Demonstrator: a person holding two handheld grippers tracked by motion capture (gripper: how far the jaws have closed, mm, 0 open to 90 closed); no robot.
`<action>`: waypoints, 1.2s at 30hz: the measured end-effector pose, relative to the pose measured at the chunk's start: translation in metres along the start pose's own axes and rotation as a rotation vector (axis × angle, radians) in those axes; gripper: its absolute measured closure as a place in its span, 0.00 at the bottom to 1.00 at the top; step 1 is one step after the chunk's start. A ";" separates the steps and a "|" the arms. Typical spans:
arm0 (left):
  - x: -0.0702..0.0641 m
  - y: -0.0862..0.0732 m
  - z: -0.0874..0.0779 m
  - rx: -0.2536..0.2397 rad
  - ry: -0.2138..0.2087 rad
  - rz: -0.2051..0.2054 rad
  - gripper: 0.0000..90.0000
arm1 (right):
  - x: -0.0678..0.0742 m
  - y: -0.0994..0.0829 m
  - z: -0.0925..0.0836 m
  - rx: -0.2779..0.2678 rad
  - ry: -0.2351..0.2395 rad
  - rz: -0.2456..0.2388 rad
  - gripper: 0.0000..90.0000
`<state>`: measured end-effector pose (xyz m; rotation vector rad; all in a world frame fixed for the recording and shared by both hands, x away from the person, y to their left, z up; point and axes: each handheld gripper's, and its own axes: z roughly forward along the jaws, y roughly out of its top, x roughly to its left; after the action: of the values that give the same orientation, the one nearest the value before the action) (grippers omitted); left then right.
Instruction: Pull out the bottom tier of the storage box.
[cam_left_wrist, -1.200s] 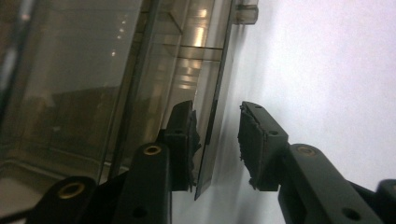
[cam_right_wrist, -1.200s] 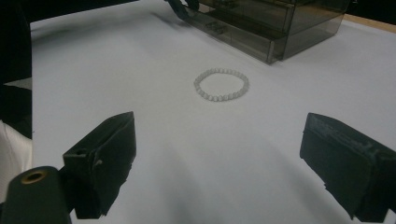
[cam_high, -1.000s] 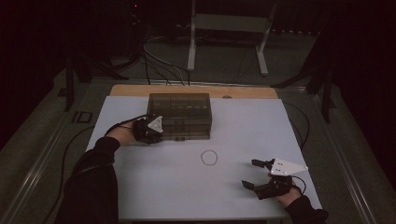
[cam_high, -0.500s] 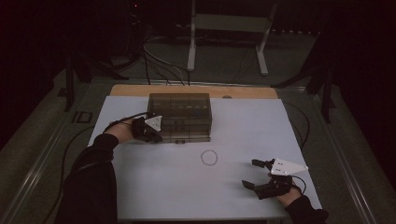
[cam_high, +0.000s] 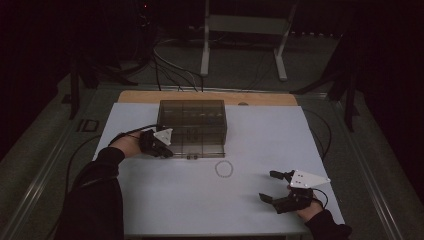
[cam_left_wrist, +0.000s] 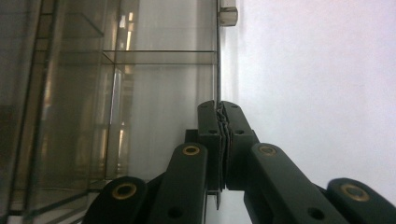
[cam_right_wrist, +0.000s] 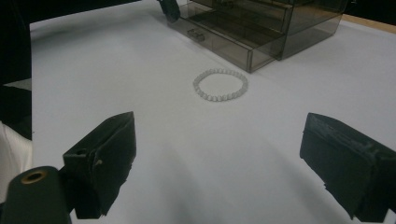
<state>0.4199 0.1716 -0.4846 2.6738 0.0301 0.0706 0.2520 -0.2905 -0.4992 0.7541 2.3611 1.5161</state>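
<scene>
A smoky see-through drawer box (cam_high: 192, 117) stands at the back middle of the white table. Its bottom drawer (cam_high: 202, 149) is pulled out a little. My left gripper (cam_high: 167, 151) is shut on the left end of that drawer's thin front panel (cam_left_wrist: 217, 70), with the jaws (cam_left_wrist: 220, 109) pinched together over the edge. A bracelet of pale beads (cam_high: 224, 169) lies flat in front of the box. My right gripper (cam_high: 268, 185) rests near the front right of the table, open and empty. It points toward the bracelet (cam_right_wrist: 220, 85) and stands well short of it.
The white sheet (cam_high: 165, 200) covers the table, with a strip of wood (cam_high: 150, 96) showing at its far edge. The drawer's small handle (cam_left_wrist: 228, 14) sits farther along the front panel. Cables and a stand (cam_high: 207, 45) lie on the floor beyond.
The left forearm has shifted slightly beside the box while its gripper stays at the drawer's left corner. The right gripper has not moved.
</scene>
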 end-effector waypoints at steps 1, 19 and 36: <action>-0.001 0.001 0.000 0.001 0.001 0.008 0.98 | 0.000 0.000 0.000 -0.001 -0.001 0.000 0.12; -0.019 0.001 -0.002 0.015 -0.013 0.029 0.98 | 0.000 0.001 -0.001 -0.002 -0.003 0.002 0.12; -0.023 -0.002 0.000 0.002 -0.003 0.015 0.97 | 0.000 0.000 0.000 -0.002 -0.002 0.003 0.12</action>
<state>0.3969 0.1723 -0.4861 2.6762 0.0089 0.0710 0.2520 -0.2906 -0.4989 0.7583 2.3582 1.5174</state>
